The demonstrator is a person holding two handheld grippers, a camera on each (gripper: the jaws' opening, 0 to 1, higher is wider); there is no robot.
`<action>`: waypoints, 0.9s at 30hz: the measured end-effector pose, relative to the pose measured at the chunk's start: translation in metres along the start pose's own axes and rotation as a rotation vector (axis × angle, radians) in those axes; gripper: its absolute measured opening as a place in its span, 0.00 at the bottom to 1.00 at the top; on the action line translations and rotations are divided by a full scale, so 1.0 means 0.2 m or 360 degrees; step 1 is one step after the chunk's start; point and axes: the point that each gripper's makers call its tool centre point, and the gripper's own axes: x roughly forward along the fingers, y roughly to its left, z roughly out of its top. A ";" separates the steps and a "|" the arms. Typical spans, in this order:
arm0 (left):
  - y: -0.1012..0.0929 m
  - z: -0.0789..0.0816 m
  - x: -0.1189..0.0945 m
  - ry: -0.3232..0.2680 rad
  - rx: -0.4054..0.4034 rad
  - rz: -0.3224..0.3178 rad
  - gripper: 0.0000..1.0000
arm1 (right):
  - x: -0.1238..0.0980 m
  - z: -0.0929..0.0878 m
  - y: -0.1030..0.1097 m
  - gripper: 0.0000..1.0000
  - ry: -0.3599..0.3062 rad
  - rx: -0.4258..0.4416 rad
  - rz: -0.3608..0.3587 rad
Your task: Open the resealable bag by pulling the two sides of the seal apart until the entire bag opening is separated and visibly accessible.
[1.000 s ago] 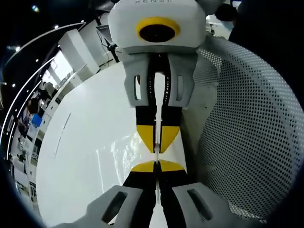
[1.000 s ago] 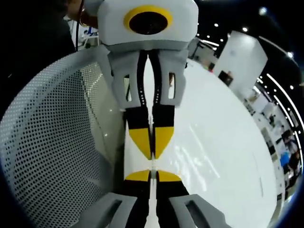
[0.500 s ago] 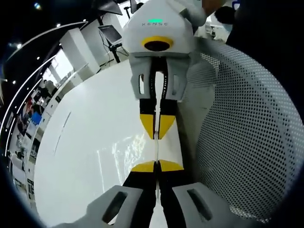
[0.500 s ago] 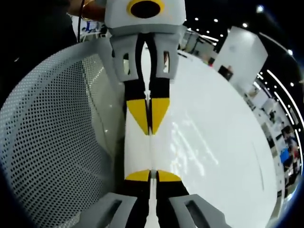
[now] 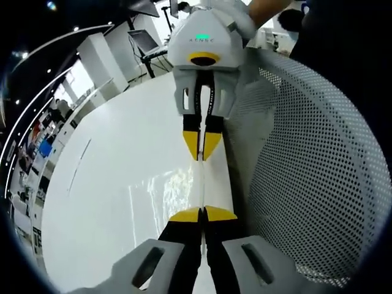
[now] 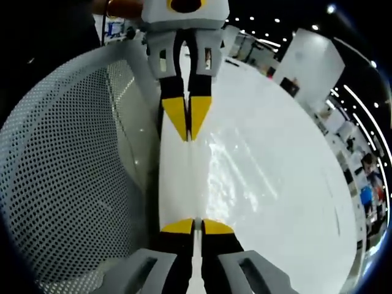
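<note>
A clear resealable bag [image 5: 173,185] hangs stretched between my two grippers above a white table [image 5: 104,184], its film glinting. In the left gripper view my left gripper [image 5: 203,214] is shut on the near lip of the bag. Facing it from the top, the right gripper [image 5: 202,157] is pinched on the far lip. The right gripper view mirrors this: my right gripper [image 6: 193,225] is shut on the bag [image 6: 226,177], and the left gripper [image 6: 187,137] holds the opposite lip. A pale strip of bag [image 6: 174,184] runs between the two sets of yellow tips.
A white perforated mesh wall [image 5: 306,171] curves close along one side of the grippers, also seen as the mesh wall [image 6: 67,171] in the right gripper view. The table [image 6: 288,184] spreads wide on the other side. Room furniture and people stand far off.
The two grippers have drawn apart, each still pinching its lip. The stretch of bag between their tips has grown longer.
</note>
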 end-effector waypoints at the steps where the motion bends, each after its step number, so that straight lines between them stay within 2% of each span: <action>1: 0.00 0.00 0.00 0.0003 -0.0005 0.0000 0.00 | 0.00 0.00 0.00 0.00 0.0004 -0.0001 0.0001; 10: 0.02 -0.04 -0.01 0.0027 -0.0013 0.0016 0.00 | -0.01 -0.08 -0.01 0.00 0.0052 0.0007 -0.0015; 11: 0.01 -0.03 -0.01 0.0014 -0.0037 0.0011 0.00 | -0.01 -0.07 0.00 0.00 0.0026 0.0049 -0.0010; 18: 0.02 -0.04 -0.02 0.0040 -0.0015 0.0030 0.00 | -0.01 -0.06 -0.01 0.00 0.0033 0.0045 -0.0025; 22: 0.04 -0.04 -0.02 0.0053 -0.0026 0.0073 0.00 | -0.01 -0.06 -0.01 0.00 -0.0027 0.0180 -0.0048; 27: 0.04 -0.03 -0.01 0.0060 -0.0013 0.0080 0.00 | -0.03 -0.06 -0.03 0.03 -0.0038 0.0212 -0.0087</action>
